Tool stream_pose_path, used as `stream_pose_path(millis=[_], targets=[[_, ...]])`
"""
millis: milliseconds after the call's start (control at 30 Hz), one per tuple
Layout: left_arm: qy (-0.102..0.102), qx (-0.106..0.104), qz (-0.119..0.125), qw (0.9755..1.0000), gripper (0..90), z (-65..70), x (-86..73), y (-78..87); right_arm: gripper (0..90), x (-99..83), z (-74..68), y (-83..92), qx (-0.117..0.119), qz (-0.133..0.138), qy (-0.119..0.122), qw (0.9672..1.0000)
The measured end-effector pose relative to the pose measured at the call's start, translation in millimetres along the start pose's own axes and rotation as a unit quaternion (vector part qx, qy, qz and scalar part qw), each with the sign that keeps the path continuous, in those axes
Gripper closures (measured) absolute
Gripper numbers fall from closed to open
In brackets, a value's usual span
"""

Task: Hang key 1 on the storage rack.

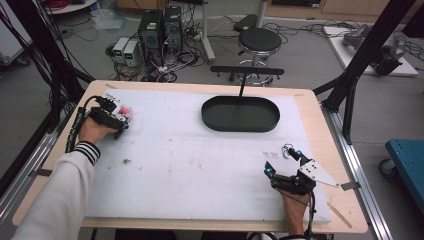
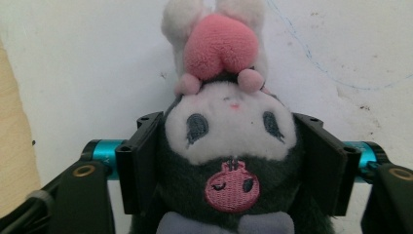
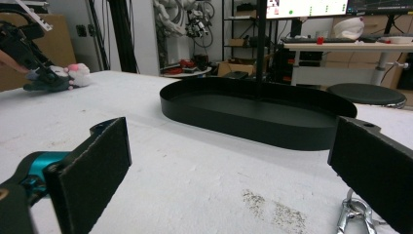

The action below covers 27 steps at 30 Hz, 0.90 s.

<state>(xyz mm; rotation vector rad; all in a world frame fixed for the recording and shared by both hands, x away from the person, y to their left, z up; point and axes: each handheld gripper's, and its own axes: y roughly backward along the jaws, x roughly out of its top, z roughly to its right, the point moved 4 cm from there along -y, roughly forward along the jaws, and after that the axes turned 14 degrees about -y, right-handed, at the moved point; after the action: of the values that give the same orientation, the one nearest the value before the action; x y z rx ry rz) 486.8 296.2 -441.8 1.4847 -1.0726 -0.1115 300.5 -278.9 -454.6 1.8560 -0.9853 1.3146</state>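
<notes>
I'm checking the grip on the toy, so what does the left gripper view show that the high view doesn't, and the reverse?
Left gripper view alone: the plush toy close up, with its white face, grey eyes, pink heart and pink skull badge, and the left gripper with a black pad pressed against each side of its dark head.

High view alone: the black oval tray, the right gripper open at the mat's near right, and a metal clasp beside it.

Both: the toy in the left gripper on the white mat.

The small plush toy (image 2: 229,141) of dark grey, white and pink is fuzzy cloth with stitched features. The black oval tray (image 1: 240,114) looks smooth and matt. The white foam-like mat (image 1: 200,165) is rough and smudged.
</notes>
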Motion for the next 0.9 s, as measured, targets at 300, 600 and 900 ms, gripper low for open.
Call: stream_pose_path(millis=[300, 600, 900], targets=[[-0.025, 0.007, 0.002, 0.9997, 41.4, 3.2, 1.5, 3.0, 1.2, 0.1, -0.1, -0.4, 0.001, 0.001, 0.003, 1.0000], [-0.034, 0.013, 0.029, 0.9989, 42.5, 4.4, 5.5, 13.0, 1.2, -0.3, -0.5, -0.5, 0.003, -0.003, 0.001, 1.0000], [-0.050, -0.010, 0.090, 0.9946, 42.5, 15.5, 16.3, 40.2, 1.3, 0.7, 0.7, -3.9, -0.004, -0.019, -0.004, 0.9998]])
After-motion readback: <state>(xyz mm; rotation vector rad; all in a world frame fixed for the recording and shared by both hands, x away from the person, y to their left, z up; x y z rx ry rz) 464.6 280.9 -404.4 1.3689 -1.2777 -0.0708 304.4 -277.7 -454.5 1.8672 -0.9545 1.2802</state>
